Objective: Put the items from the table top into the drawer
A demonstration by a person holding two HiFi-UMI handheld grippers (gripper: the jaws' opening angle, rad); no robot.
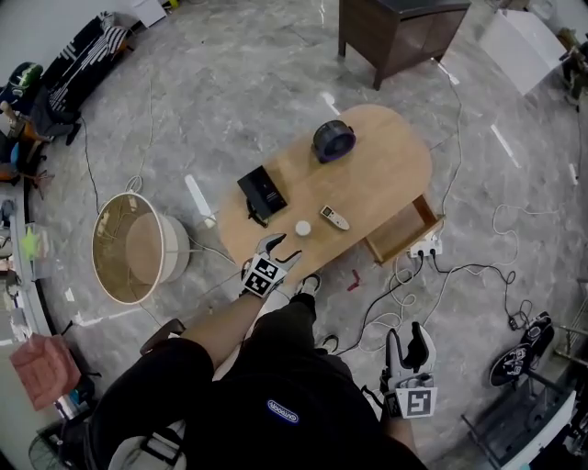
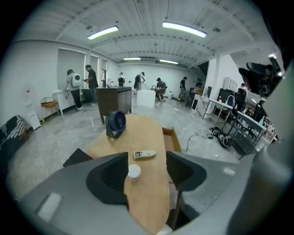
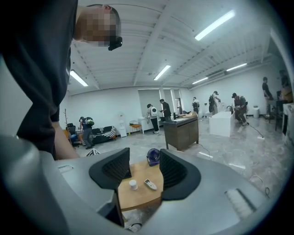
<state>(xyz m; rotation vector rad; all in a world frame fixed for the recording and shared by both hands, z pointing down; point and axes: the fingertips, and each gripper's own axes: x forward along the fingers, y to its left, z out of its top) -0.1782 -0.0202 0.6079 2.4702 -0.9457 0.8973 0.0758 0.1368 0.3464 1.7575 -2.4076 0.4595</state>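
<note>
A wooden oval table (image 1: 386, 170) carries a dark blue fan (image 1: 333, 139), a black box (image 1: 262, 191), a white remote (image 1: 334, 218) and a small white round pot (image 1: 302, 228). Its drawer (image 1: 404, 231) stands pulled out on the right side. My left gripper (image 1: 283, 246) hovers open at the table's near end, just short of the pot (image 2: 133, 171); the remote (image 2: 144, 154) and fan (image 2: 115, 123) lie beyond it. My right gripper (image 1: 405, 332) is held low over the floor, away from the table, open and empty. Between its jaws I see the pot (image 3: 132, 184) and remote (image 3: 150, 184) far off.
A big lampshade (image 1: 138, 248) lies on the floor left of the table. A power strip (image 1: 424, 248) and cables trail below the drawer. A dark cabinet (image 1: 395, 27) stands beyond the table. Shoes (image 1: 522, 347) lie at the right. People stand far back.
</note>
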